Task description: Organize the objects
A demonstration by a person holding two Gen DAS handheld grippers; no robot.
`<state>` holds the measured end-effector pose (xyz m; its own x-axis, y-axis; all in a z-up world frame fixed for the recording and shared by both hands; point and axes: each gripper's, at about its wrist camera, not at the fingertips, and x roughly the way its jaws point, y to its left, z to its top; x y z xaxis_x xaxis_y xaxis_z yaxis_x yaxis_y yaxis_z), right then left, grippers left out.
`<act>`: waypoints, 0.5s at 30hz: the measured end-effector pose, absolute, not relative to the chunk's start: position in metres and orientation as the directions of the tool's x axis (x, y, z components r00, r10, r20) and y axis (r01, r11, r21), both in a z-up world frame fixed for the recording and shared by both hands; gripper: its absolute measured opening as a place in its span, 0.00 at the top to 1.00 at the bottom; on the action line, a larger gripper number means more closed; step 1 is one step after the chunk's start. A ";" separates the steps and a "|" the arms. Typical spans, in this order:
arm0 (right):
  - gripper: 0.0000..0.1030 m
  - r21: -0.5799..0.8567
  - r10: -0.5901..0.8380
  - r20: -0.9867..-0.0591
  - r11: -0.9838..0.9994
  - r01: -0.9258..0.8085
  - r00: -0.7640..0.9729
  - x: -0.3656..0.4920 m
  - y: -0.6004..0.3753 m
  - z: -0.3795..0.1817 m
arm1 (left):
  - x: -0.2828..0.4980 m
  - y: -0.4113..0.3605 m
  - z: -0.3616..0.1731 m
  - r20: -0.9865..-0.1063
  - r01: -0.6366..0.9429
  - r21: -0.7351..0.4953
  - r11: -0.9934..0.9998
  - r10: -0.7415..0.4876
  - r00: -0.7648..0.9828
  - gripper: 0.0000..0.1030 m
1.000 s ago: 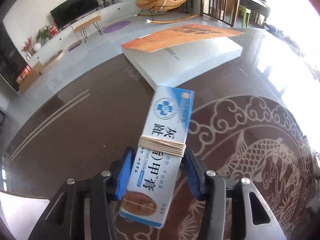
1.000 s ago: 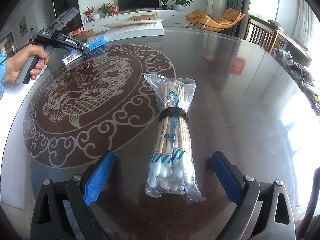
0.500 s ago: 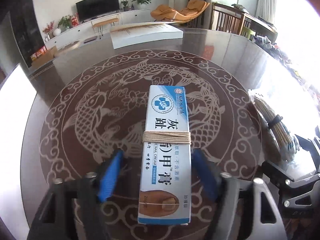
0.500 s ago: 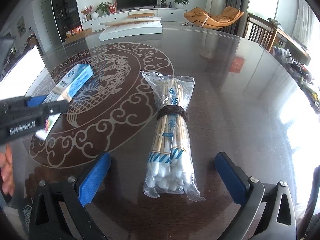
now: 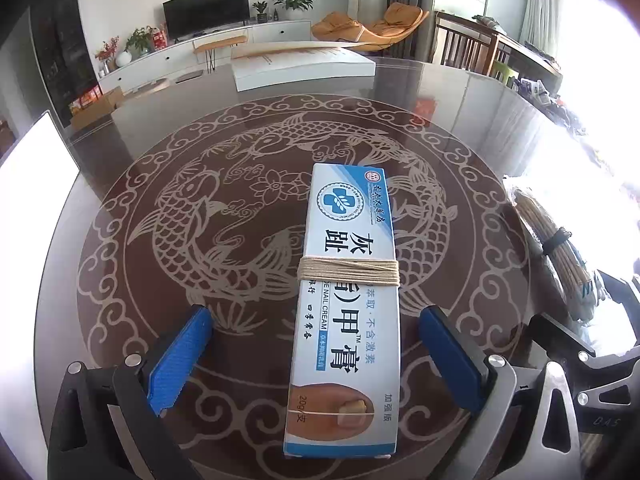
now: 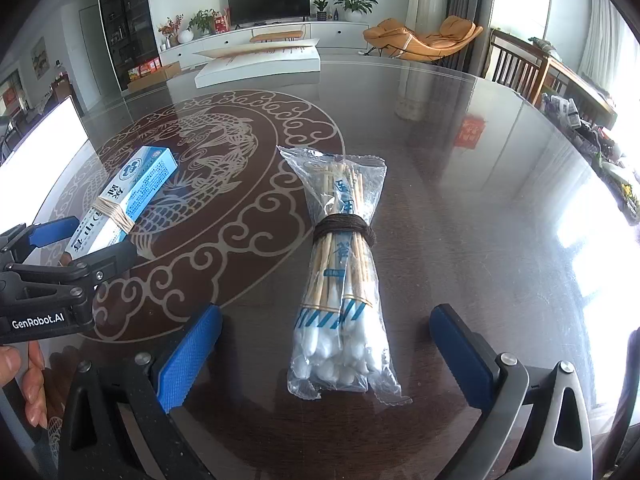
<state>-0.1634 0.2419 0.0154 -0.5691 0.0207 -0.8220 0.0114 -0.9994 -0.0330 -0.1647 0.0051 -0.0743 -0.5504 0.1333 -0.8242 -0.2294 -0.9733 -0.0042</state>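
A white panel (image 5: 36, 184) lies at the far left edge of the round glass-topped table (image 5: 460, 96), whose dark centre carries a pale fish-and-cloud pattern. Next comes the left gripper (image 5: 316, 356): its jaws are opening, the blue pads (image 5: 178, 360) standing well clear on either side of a blue-and-white nail cream box (image 5: 348, 312). The box lies flat on the glass between them, lengthwise along the fingers, with pale string (image 5: 349, 271) wound round its middle; neither pad touches it. In the right wrist view a hand (image 6: 28, 376) grips this tool's handle at the lower left.

Beyond, at the table's far side, rests a large flat white box (image 5: 304, 68) with an orange lid.

Further right, a clear bag of cotton swabs (image 6: 342, 276), bound at its waist with dark cord (image 6: 344, 230), lies on the glass, cotton tips toward the camera. The right gripper (image 6: 330, 356) has its jaws spread wide, the bag's near end between the pads without contact.
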 end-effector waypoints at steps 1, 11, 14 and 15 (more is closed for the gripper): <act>0.00 -0.033 0.021 -0.822 -0.999 0.011 -0.569 -0.163 0.242 0.016 | -0.165 0.005 -0.074 -0.824 -0.230 -0.004 -0.973 0.133 -0.550 0.00; 0.00 -0.033 0.021 -0.822 -0.999 0.011 -0.569 -0.163 0.242 0.016 | -0.166 0.005 -0.074 -0.824 -0.230 -0.004 -0.973 0.133 -0.550 0.00; 0.00 -0.033 0.021 -0.822 -0.999 0.011 -0.569 -0.163 0.242 0.016 | -0.166 0.005 -0.074 -0.824 -0.230 -0.004 -0.973 0.133 -0.550 0.00; 0.00 -0.033 0.021 -0.822 -0.999 0.011 -0.569 -0.163 0.242 0.016 | -0.166 0.005 -0.074 -0.824 -0.230 -0.003 -0.973 0.133 -0.550 0.00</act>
<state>-0.1635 0.2420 0.0157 -0.5690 0.0208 -0.8221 0.0114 -0.9994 -0.0332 -0.1661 0.0050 -0.0743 -0.5504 0.1328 -0.8242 -0.2300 -0.9732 -0.0032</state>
